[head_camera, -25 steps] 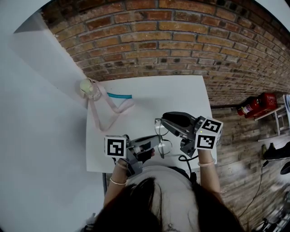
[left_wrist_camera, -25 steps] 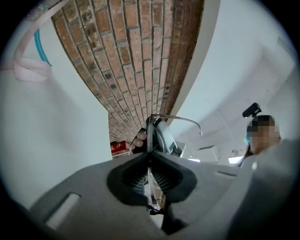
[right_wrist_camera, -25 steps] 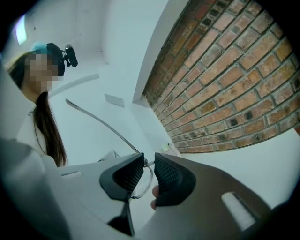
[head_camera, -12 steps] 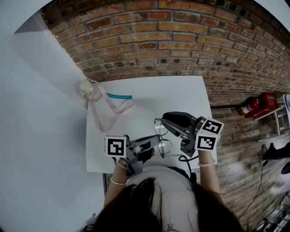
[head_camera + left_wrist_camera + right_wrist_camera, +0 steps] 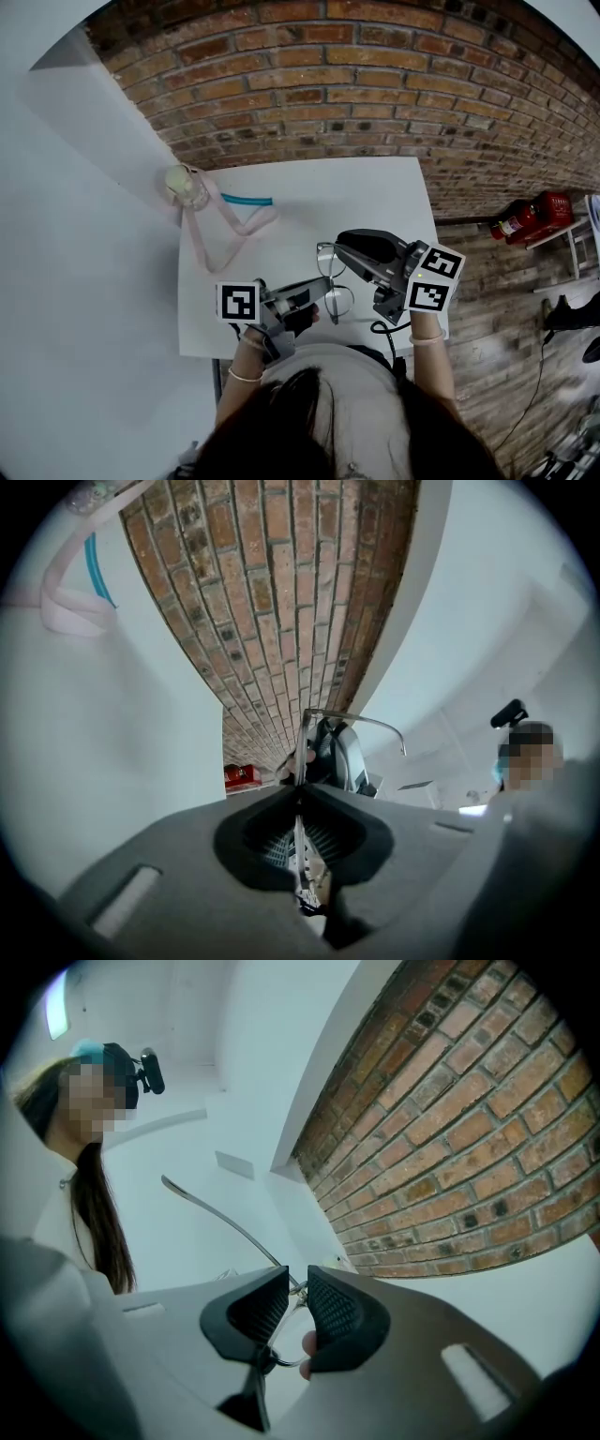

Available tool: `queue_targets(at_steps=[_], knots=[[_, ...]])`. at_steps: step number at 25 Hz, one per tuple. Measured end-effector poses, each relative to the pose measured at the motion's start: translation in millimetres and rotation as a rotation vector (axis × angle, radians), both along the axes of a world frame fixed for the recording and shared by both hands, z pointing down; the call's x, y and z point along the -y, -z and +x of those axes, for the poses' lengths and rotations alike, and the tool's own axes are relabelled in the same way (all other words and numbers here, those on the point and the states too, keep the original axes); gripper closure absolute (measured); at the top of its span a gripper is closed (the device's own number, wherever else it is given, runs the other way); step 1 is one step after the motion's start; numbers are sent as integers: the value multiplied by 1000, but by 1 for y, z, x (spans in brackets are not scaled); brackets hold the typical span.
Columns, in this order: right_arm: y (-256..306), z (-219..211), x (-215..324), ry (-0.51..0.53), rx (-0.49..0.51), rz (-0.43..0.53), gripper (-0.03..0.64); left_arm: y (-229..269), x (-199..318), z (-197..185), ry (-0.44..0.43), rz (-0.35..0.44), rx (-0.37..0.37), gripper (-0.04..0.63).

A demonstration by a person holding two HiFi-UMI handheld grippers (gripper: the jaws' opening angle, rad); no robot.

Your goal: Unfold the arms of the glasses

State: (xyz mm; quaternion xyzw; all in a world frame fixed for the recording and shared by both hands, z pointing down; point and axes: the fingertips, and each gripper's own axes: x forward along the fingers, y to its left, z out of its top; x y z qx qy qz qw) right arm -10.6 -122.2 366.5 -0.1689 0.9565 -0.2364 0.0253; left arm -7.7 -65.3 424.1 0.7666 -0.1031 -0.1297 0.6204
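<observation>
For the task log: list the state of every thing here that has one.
glasses: held between both grippers, one arm unfolded.
left gripper: shut on the glasses' front.
right gripper: shut on the glasses near the hinge.
pink strap: lying slack on the table.

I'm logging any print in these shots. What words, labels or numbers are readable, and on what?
No readable text anywhere.
Marker cubes: black-and-white square patterns only, no letters or digits.
Red container by the brick wall: any label is too small to read.
</observation>
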Motion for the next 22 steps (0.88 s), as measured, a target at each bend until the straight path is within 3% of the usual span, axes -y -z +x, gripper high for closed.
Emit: queue_targets(at_steps=[22], knots=[[17,-3,-5,15,36,43,569,-13,16,-11,71,-48,20,572]])
